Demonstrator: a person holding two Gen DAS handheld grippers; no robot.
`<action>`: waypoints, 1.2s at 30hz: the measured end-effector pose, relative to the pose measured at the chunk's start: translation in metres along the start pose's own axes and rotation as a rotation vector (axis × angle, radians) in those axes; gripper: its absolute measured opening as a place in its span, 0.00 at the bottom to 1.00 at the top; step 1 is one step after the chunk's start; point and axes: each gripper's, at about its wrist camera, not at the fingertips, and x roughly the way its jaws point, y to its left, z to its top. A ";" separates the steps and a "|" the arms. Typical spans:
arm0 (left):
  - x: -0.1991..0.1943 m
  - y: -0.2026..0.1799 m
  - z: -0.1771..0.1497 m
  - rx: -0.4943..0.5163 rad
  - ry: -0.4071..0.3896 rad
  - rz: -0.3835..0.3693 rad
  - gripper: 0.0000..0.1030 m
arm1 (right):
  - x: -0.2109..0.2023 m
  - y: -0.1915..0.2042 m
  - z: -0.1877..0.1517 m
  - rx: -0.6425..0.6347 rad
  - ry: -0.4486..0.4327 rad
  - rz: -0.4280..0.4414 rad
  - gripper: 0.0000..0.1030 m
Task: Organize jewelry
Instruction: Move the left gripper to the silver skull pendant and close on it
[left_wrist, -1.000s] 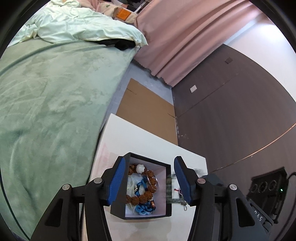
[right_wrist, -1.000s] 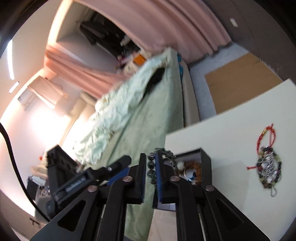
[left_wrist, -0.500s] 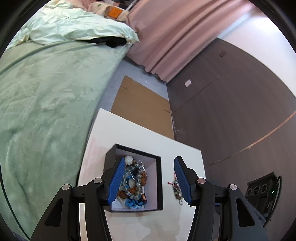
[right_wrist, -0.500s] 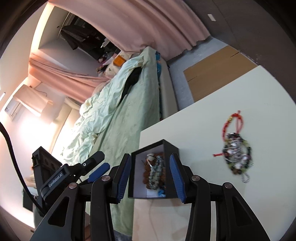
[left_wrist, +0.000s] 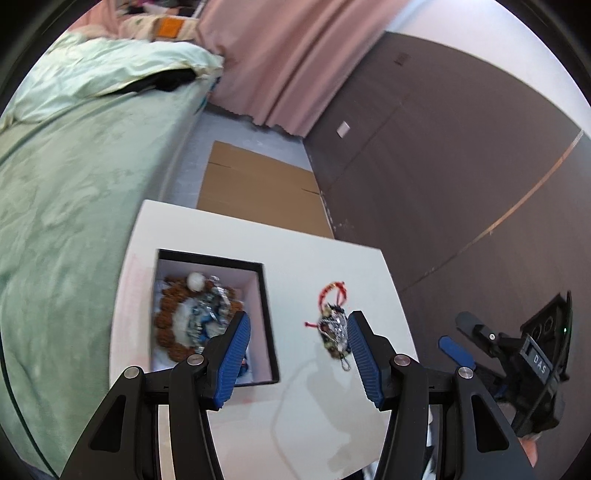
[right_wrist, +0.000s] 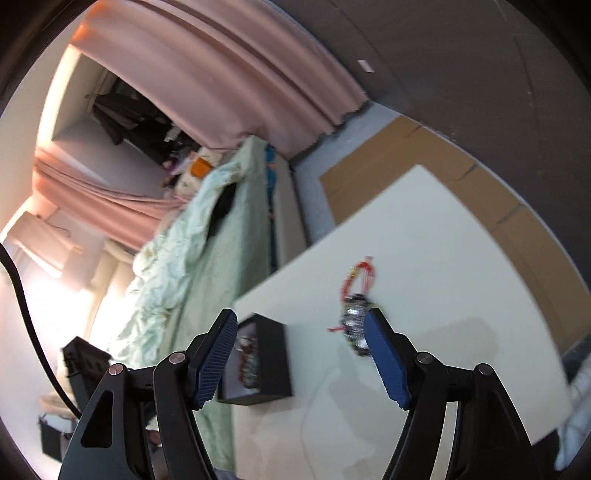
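Two views, taken in turn.

Left wrist view: my left gripper (left_wrist: 295, 354) hangs above the white bench (left_wrist: 325, 258) with its fingers (left_wrist: 232, 354) spread wide and nothing between them. A second ago those fingers framed the black box (left_wrist: 267, 317); now the view has swung right, so the box sits under the left finger and the loose jewelry pile (left_wrist: 334, 328) lies just inside the right one. The box holds a ring of brown beads (left_wrist: 166, 317), a white bead and the grey-green beaded strand delivered half a second ago. I judge that piece filed. The right gripper (left_wrist: 452, 347) shows at the frame's right edge, well clear of the box.

Right wrist view: my right gripper (right_wrist: 299, 354) has its fingers (right_wrist: 386, 363) fully apart and empty. One second ago they were clamped on a dark beaded strand; half a second ago they had parted over the box. Now they have swung toward the pile (right_wrist: 356, 321), which rests on the bench beside the right finger, apart from the box (right_wrist: 271, 358).

Condition of the pile: a red cord loop on top, a tangled knot of dark and silver beads and chain below. Motion blur hides finer detail. I judge it the remaining item, and liable to snag when lifted.
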 end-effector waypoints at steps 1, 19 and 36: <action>0.002 -0.004 -0.002 0.011 0.003 0.001 0.54 | 0.000 -0.006 0.000 0.012 0.018 -0.016 0.69; 0.087 -0.069 -0.018 0.200 0.112 0.046 0.39 | 0.007 -0.074 0.002 0.204 0.111 -0.114 0.63; 0.159 -0.085 -0.022 0.290 0.200 0.161 0.32 | 0.004 -0.098 0.027 0.237 0.090 -0.135 0.62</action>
